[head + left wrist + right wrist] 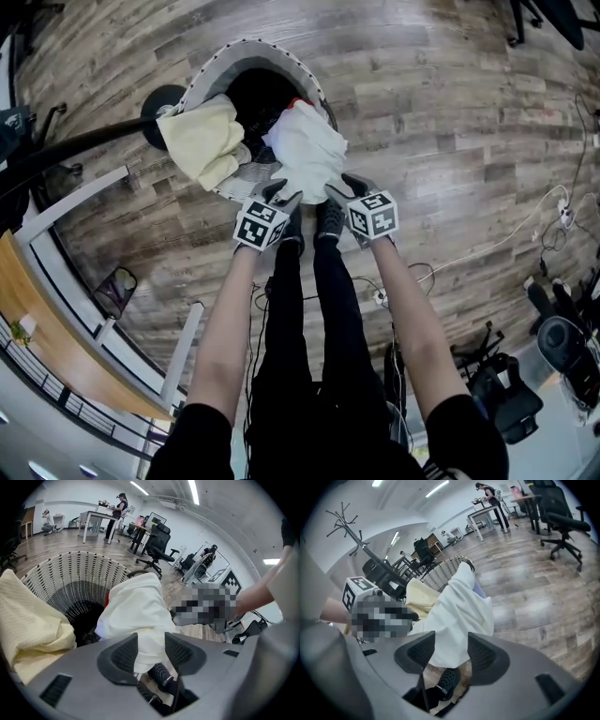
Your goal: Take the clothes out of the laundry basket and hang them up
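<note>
1. The laundry basket stands on the wooden floor just ahead of your feet. A yellow cloth is draped over its left rim and the white garment over the near rim. Both spill outward, so each offers a loose edge to grab without digging inside.
2. Your left gripper and right gripper sit side by side at the garment's lower edge. Two holds set apart would let it lift spread out, not bunched.
3. In the left gripper view, the left gripper's fingers stand well apart. The white hem hangs down into the gap between them, but nothing is pinched yet.
4. The right gripper view shows the same. Its fingers are at about their widest, with the hem hanging in the gap and not clamped.
5. Both grippers tilt downward toward the hem, probably to get the fabric deep between the fingers before closing.
6. The coat stand behind the basket looks like the likely hanging spot, though that is only a guess.
</note>
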